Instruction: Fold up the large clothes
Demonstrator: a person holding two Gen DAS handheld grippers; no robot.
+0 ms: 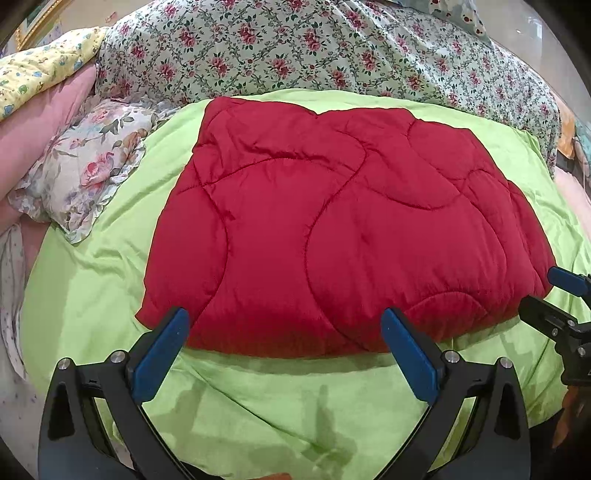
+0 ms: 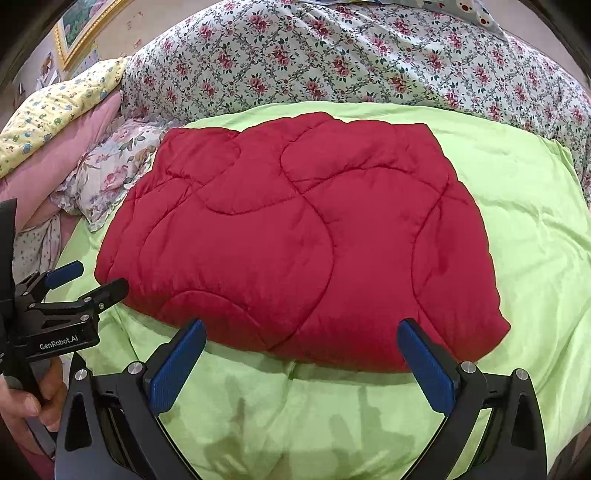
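A red quilted comforter [image 1: 332, 229] lies folded into a thick rectangle on a light green bed cover [image 1: 258, 406]. It also shows in the right wrist view [image 2: 295, 240] on the same green cover [image 2: 295, 413]. My left gripper [image 1: 284, 325] is open and empty, its blue pads just in front of the comforter's near edge. My right gripper [image 2: 301, 336] is open and empty, at the near edge further right. The right gripper shows at the right edge of the left wrist view [image 1: 554, 295]. The left gripper shows at the left of the right wrist view [image 2: 86, 278].
A floral duvet [image 1: 314, 51] is piled behind the comforter. A floral pillow [image 1: 88, 166], a pink pillow [image 1: 40, 125] and a yellow patterned pillow [image 1: 44, 70] lie at the left. A framed picture [image 2: 85, 26] hangs on the wall at the upper left.
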